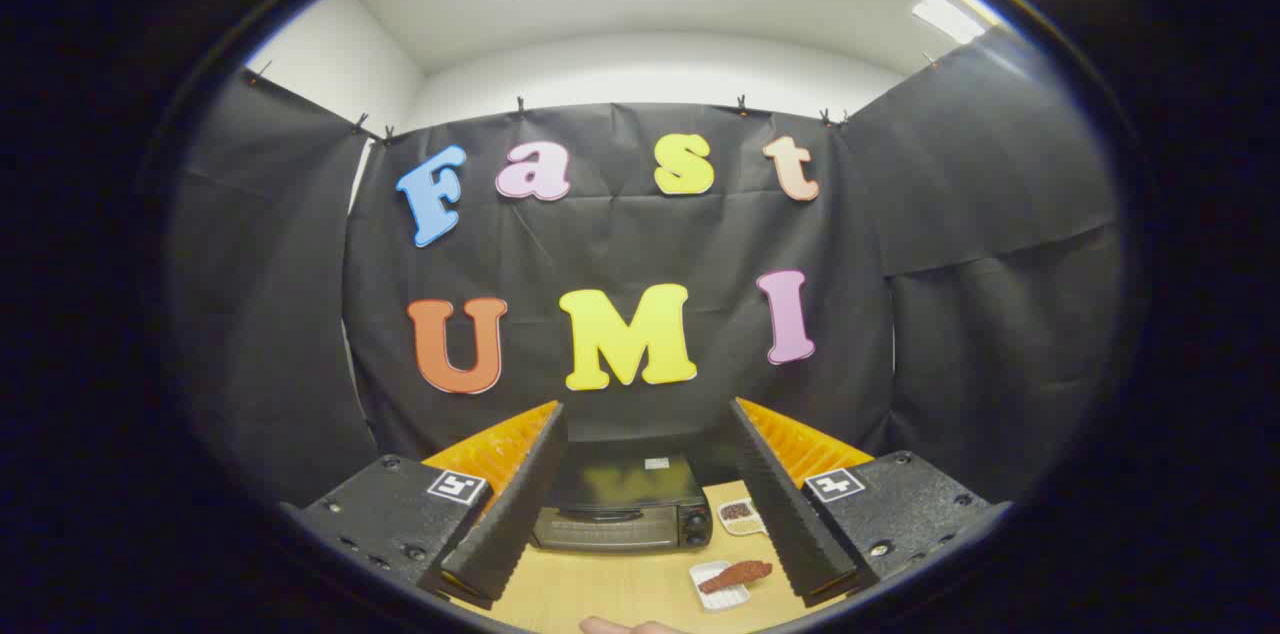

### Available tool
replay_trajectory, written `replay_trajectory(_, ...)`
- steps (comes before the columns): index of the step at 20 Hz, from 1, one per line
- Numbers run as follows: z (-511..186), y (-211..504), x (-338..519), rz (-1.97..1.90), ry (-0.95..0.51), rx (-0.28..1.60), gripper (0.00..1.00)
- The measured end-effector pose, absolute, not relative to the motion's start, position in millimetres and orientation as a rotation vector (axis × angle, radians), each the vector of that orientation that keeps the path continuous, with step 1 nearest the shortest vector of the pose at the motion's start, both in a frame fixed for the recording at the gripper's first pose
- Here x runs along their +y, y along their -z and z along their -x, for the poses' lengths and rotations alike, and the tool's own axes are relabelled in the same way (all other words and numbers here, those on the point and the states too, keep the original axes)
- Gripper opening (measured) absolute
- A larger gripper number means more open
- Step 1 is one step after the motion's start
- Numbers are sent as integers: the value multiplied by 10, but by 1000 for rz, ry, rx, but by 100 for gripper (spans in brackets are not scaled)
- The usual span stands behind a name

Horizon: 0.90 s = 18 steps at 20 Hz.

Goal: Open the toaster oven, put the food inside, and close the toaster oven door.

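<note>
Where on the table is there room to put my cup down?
Bare wood lies in front of the closed black toaster oven, between the open tool's fingers. It is crowded beside the oven's knobs: a small white dish of dark food and a white tray with reddish-brown meat.

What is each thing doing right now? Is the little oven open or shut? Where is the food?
toaster oven: door shut, standing on the table beyond the fingers.
gripper: open, fingers spread wide, holding nothing.
food: lying on a small white tray on the table, not yet in the oven.
small dish: beside the oven, holding something dark.
table: holds the oven, tray and dish.
</note>
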<state>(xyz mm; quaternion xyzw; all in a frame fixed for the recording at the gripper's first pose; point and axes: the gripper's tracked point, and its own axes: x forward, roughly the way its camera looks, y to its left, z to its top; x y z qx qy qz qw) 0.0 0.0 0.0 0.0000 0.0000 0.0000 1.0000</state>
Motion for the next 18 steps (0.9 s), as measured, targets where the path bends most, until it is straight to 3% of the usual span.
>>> replay_trajectory(11, -84, 41, -83, -6, 36, -3, 100)
replay_trajectory(18, -621, 490, 53, -7, -4, 63, 100)
